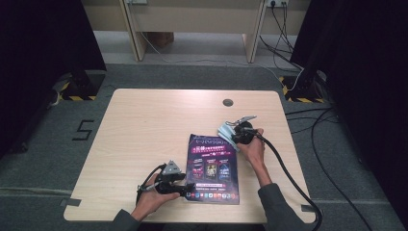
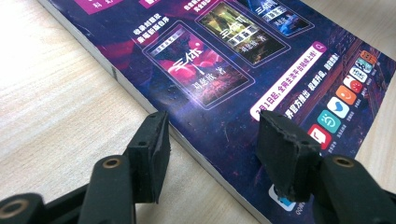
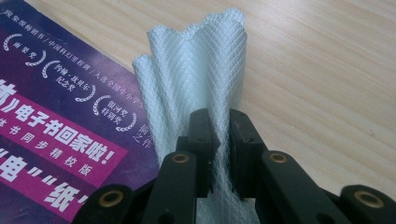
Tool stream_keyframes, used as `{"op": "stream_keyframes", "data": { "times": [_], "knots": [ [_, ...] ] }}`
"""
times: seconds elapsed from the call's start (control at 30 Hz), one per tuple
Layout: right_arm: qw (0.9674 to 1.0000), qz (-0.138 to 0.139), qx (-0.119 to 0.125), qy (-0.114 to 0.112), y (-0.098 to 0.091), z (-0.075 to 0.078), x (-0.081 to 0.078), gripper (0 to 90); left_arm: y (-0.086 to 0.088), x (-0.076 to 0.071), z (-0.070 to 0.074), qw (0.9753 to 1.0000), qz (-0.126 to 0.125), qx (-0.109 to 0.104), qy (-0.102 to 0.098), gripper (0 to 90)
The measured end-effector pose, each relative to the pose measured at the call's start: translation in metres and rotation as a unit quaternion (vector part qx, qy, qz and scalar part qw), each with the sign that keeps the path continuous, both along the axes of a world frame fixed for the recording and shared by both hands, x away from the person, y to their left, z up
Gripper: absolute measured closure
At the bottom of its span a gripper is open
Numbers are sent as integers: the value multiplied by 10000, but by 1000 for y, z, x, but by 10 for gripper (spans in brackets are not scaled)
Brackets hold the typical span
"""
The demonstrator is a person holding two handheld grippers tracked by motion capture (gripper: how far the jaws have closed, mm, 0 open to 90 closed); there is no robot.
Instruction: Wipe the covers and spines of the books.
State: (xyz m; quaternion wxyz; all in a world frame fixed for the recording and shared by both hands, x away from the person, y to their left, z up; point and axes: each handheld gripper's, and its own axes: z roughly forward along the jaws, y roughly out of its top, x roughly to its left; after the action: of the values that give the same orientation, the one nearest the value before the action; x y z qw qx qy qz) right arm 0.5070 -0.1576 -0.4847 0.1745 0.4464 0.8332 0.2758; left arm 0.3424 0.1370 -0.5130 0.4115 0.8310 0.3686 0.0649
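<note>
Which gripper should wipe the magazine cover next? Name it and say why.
Right. The right gripper is already clamped on the cloth at the magazine's top corner; the left gripper stands open at its edge.

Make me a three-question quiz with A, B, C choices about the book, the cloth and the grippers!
1. Where is the book?
A) flat on the table
B) on the floor
C) standing upright

2. What colour is the cloth?
A) red
B) pale blue-white
C) black

3. What is the right gripper doing?
A) hanging open
B) pinching the book
C) pinching the cloth

Answers:
1 A, the high view shows the book lying on the tabletop.
2 B, the right gripper view shows pale quilted fabric.
3 C, the cloth is squeezed between its jaws.
</note>
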Motion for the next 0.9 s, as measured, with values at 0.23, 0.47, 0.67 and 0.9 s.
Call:
{"op": "stream_keyframes", "data": {
  "times": [0.23, 0.47, 0.67, 0.9],
  "knots": [
    [9996, 292, -40, -40, 20, -1, -13, 816, 0, 0, 0, 10000, -4, 17, -10, 434],
    [9969, 773, 152, 63, 61, -2, -20, 815, 0, 0, 0, 10000, -5, 2, -5, 434],
    [9926, 1167, 309, 98, 90, -4, -26, 815, 0, 0, 0, 10000, -9, 20, -13, 434],
    [9887, 1445, 375, 122, 103, -5, -36, 814, 0, 0, 0, 10000, -9, 16, -15, 434]
  ]
}}
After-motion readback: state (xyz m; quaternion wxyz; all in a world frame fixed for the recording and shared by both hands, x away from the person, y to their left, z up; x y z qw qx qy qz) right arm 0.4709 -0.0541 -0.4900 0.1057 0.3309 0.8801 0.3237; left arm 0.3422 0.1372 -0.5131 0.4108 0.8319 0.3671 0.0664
